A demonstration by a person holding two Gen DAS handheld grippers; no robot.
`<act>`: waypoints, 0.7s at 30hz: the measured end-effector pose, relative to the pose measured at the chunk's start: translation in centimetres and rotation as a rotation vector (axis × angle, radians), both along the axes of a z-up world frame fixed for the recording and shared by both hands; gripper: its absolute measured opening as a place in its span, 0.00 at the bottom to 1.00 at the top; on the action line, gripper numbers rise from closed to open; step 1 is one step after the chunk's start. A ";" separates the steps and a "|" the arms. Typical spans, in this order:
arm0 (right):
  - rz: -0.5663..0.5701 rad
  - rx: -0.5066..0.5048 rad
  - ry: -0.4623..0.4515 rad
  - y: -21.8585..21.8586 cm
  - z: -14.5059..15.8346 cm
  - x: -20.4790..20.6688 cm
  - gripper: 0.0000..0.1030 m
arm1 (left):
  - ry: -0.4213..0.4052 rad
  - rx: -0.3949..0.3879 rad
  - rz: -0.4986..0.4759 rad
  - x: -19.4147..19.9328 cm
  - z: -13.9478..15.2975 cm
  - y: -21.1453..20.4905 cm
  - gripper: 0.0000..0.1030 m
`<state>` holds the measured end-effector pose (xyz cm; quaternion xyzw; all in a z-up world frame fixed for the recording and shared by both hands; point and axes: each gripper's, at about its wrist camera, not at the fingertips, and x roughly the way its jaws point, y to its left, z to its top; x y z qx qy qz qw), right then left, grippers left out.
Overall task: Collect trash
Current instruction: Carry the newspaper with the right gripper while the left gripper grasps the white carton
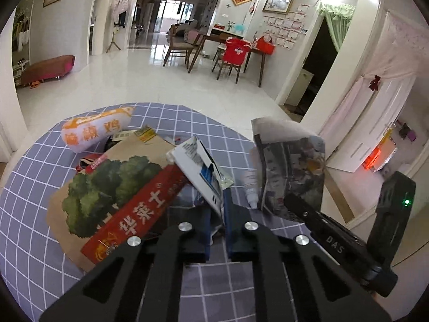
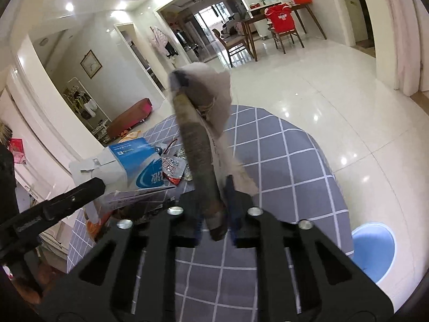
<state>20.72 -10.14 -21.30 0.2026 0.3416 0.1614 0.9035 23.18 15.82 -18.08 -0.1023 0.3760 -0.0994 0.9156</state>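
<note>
- Folded printed paper (image 2: 198, 145): being held up clear of the table (image 2: 281, 155) by the right hand-held gripper (image 2: 213, 209). Judged light, thin and floppy; the folded edge is acting as a stiffer spine, so pinching near that fold is looking like the secure spot. The loose flap is likely to be swinging if moved fast.
- Right hand-held gripper: jaws are pressing together on the lower end of the paper, pinching it edge-on.
- Blue-and-white carton (image 1: 199, 171): flattened and torn, being held tilted above the pile. Judged light, creased card, stiffer than paper but crushing easily; a flat panel is offering the better hold.
- Left hand-held gripper (image 1: 217, 214): jaws are closing tight on the carton's lower edge.
- Remaining trash lying on the table: brown paper bag with tree print (image 1: 107, 182), red box (image 1: 139, 214), white snack packet (image 1: 93, 131), small white bottle (image 1: 251, 190).
- Blue bin (image 2: 374, 252): standing on the floor beside the table, judged the likely destination.
</note>
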 end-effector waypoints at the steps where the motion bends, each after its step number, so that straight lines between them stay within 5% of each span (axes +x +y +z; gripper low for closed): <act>1: -0.003 0.007 -0.013 -0.3 0.4 -0.4 0.08 | -0.010 -0.001 -0.001 -0.2 0.2 -0.1 0.08; 12: -0.029 0.051 -0.103 -4.2 2.7 -5.3 0.07 | -0.115 0.014 -0.054 -4.0 4.4 -3.1 0.08; 21: -0.206 -0.009 -0.148 -12.9 3.2 -11.1 0.07 | -0.151 0.034 -0.280 -6.1 5.7 -13.5 0.08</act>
